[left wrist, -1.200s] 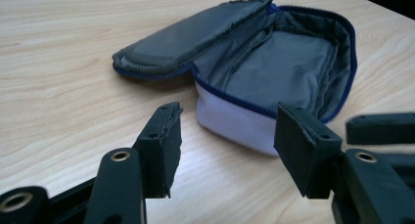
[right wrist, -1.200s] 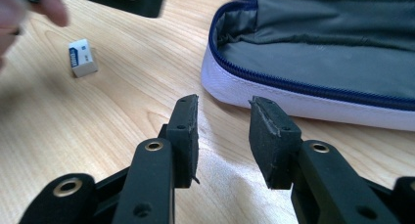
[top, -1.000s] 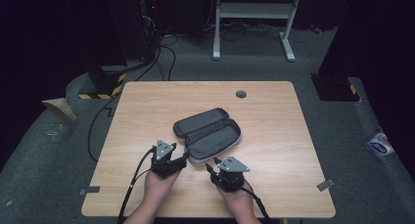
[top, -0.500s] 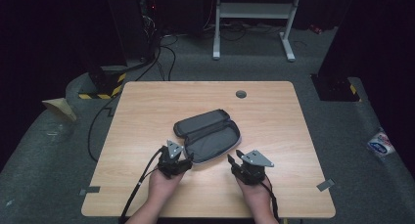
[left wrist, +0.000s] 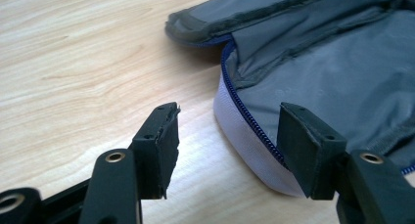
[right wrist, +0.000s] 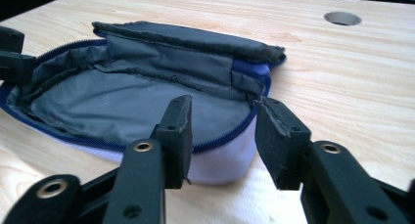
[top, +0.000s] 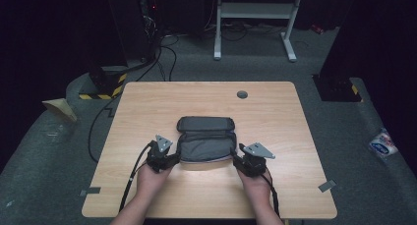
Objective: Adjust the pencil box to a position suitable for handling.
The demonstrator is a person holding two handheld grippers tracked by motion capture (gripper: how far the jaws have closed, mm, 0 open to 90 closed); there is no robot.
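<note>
We're bracketing the open pouch w/ both tools, left tool & right tool gaping, gripping nothing; soft rim may be buckling, slipping out.

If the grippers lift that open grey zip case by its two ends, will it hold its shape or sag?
The case would probably sag: its grey lining looks like soft, creased fabric. It seems light, since it looks empty inside. The left gripper and right gripper, both open, straddle its thin zipped rim, which may fold or slip when pinched.
</note>
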